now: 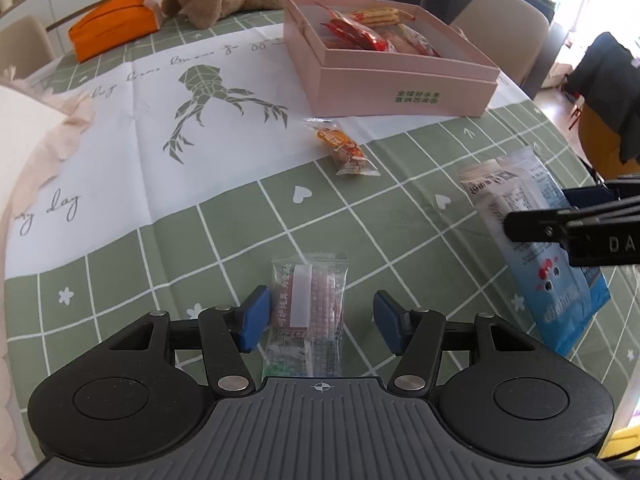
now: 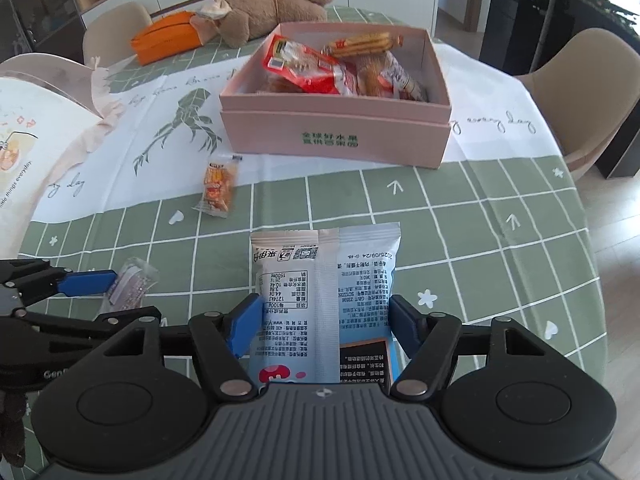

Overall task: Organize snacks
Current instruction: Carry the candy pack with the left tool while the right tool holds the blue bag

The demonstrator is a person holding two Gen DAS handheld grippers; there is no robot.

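Pink box [image 2: 336, 136] part filled; three packets left on the table.
Several red and orange snacks already lie inside the box, at the far middle of the green checked cloth [image 2: 480, 240]. Left out: a small clear packet [image 1: 308, 312], a large blue bag [image 2: 324, 292], and an orange packet [image 1: 342, 148] lying just in front of the box. Left gripper [image 1: 316, 320] is spread wide with the clear packet between its blue pads, gaps on both sides, nothing gripped. Right gripper [image 2: 324, 320] straddles the blue bag, pads right at the bag's edges; contact looks likely on the left side, but whether it is clamped I cannot tell. My judgement: roughly midway, both hands are set for a pickup, and the orange packet is unattended. A teddy [image 2: 276, 0] and an orange pouch [image 2: 168, 36] sit beyond the box.
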